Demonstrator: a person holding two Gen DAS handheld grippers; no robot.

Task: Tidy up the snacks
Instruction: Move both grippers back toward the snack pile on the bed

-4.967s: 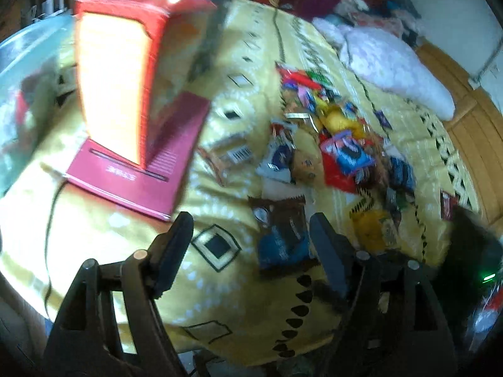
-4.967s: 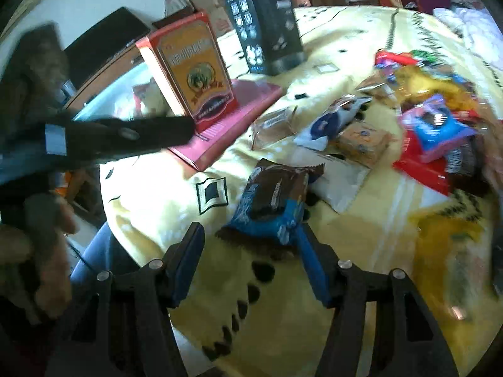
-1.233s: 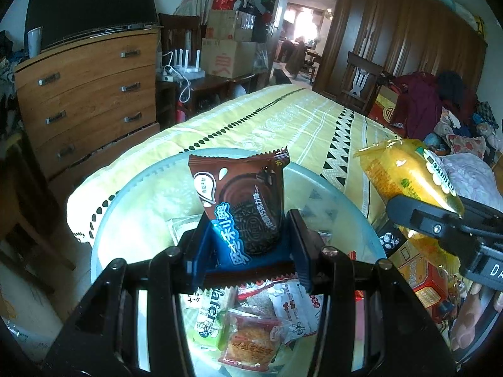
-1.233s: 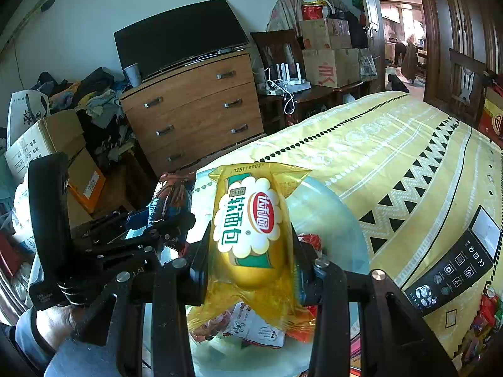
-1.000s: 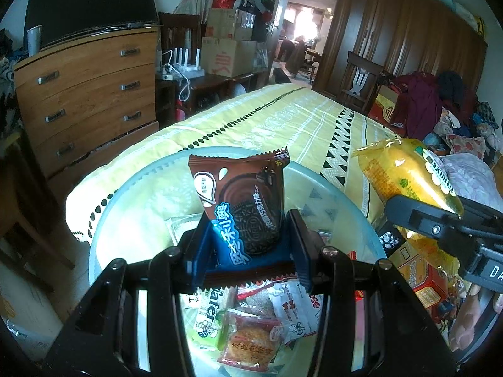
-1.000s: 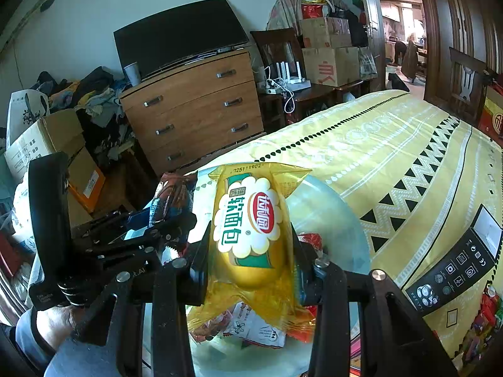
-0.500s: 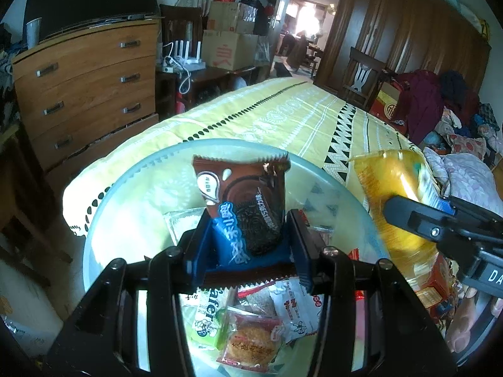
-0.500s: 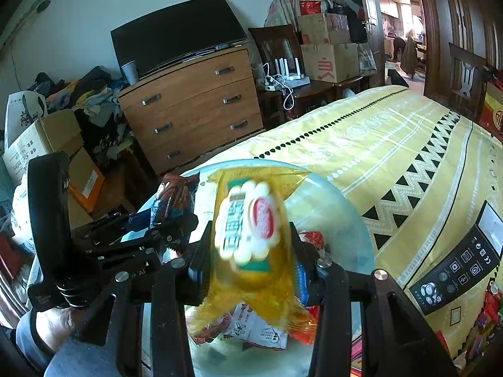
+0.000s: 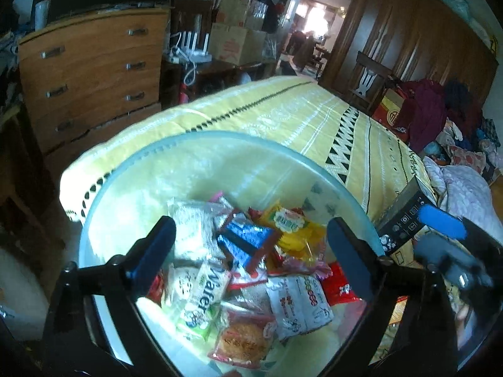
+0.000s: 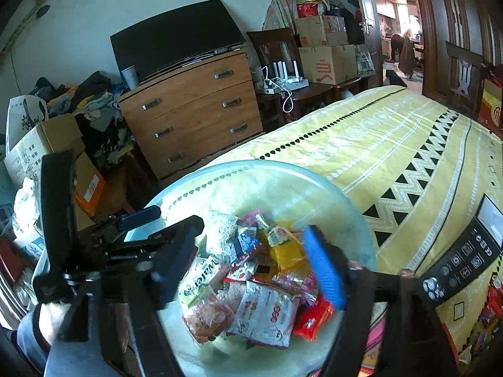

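Left gripper (image 9: 248, 245): jaws have just been opening, now wide; nothing between them.
Right gripper (image 10: 254, 260): jaws likewise just been opening, now apart; empty.
Chocolate sandwich-cookie packet (image 9: 246, 245): in clear bowl (image 9: 132, 169), on snack pile, below left gripper.
Yellow soft-bread packet (image 10: 284, 246): beside it, right, below right gripper.
Bowl: near corner of yellow bed (image 10: 393, 144).
Pose: both grippers tilt downward over bowl.
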